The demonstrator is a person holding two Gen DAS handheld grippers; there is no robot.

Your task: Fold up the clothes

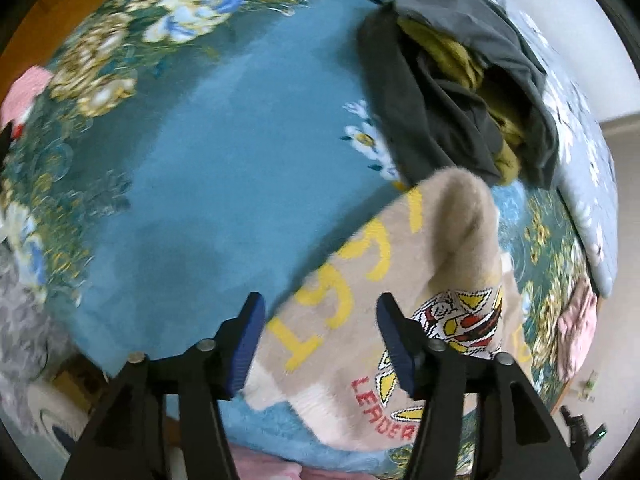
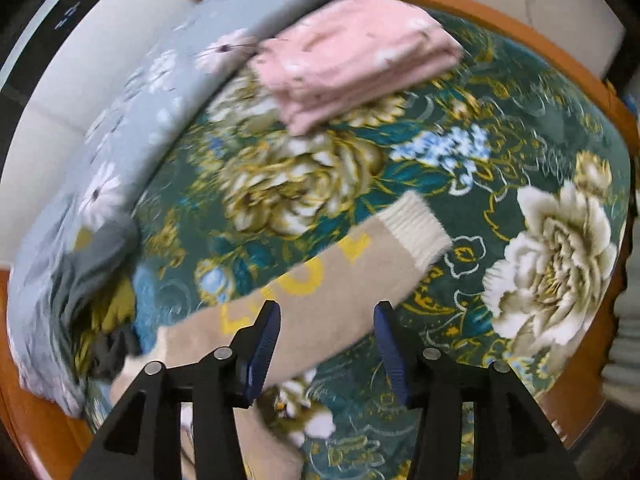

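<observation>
A beige sweater (image 1: 372, 292) with yellow numerals and a red and white emblem lies crumpled on the flowered bedspread (image 1: 224, 160). My left gripper (image 1: 320, 336) is open and empty, just above the sweater's front. In the right wrist view the sweater's sleeve (image 2: 320, 280) with a white ribbed cuff (image 2: 416, 228) stretches across the bedspread. My right gripper (image 2: 326, 344) is open and empty over the sleeve's middle.
A heap of dark grey and olive clothes (image 1: 460, 92) lies beyond the sweater. A folded pink garment (image 2: 352, 56) sits far back, next to a grey flowered duvet (image 2: 152, 92). The orange wooden bed frame (image 2: 592, 92) edges the bed.
</observation>
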